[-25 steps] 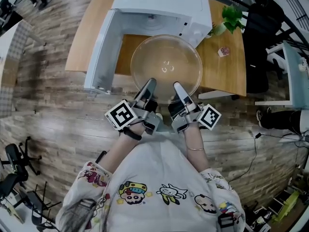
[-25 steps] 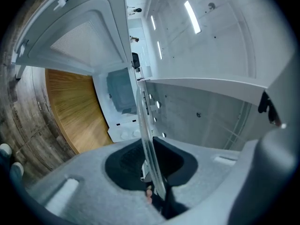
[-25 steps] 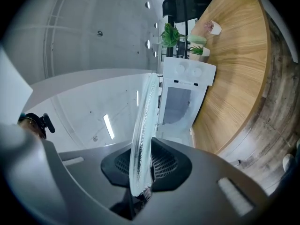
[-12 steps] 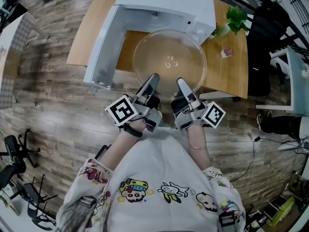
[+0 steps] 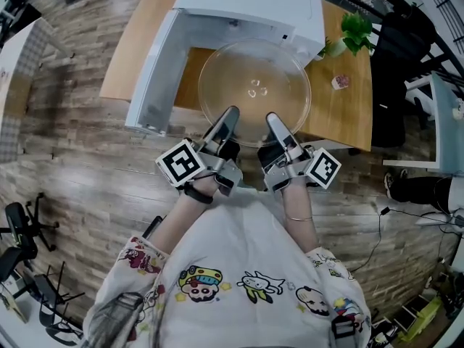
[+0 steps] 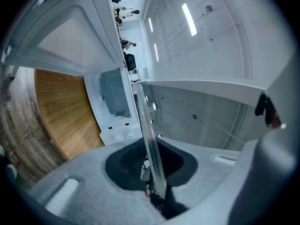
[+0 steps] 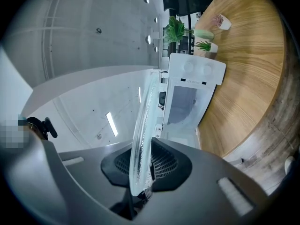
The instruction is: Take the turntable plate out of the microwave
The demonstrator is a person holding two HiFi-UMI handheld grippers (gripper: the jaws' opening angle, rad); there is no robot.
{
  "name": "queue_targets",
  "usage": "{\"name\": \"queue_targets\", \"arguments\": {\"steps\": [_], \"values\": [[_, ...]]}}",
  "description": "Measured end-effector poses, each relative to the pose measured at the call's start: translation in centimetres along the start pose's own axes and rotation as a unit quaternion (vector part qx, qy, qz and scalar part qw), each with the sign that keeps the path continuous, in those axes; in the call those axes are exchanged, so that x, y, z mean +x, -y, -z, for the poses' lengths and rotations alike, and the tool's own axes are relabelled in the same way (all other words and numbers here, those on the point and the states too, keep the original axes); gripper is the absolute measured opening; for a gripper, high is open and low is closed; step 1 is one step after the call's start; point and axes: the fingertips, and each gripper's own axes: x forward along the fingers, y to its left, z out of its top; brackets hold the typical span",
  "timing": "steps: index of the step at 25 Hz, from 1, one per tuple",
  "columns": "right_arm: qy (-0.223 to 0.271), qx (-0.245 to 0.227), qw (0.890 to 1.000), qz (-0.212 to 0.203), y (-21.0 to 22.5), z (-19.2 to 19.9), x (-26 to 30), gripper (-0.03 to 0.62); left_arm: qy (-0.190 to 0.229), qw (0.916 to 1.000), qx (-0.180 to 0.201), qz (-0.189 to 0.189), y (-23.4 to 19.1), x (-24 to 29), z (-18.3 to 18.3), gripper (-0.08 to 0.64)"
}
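Now plate (image 5: 254, 85) rim inside both tools (image 5: 230, 116) (image 5: 273, 120)

Head view steeply downward, gripper views close, roughly level, sharing microwave (image 5: 246, 2)

We are looking at a clear, colourless turntable plate (image 5: 254, 89), a white microwave (image 5: 250, 2) and an orange-brown wood-grain table (image 5: 341, 111). The left gripper (image 5: 230, 114) and right gripper (image 5: 271, 119) are showing grey jaws, black ribbed pads and black-and-white square markers. We are wearing a white top (image 5: 239, 245) with colourful cartoon prints.
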Motion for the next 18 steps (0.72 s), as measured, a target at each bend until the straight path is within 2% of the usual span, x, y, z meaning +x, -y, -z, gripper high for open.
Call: {"name": "queue_targets", "arguments": {"steps": [18], "values": [[-0.001,-0.003,1.000,0.002,-0.19,-0.24,0.07,0.046,-0.005,0.9999,-0.004,0.008,0.23,0.27,0.00,0.040]]}}
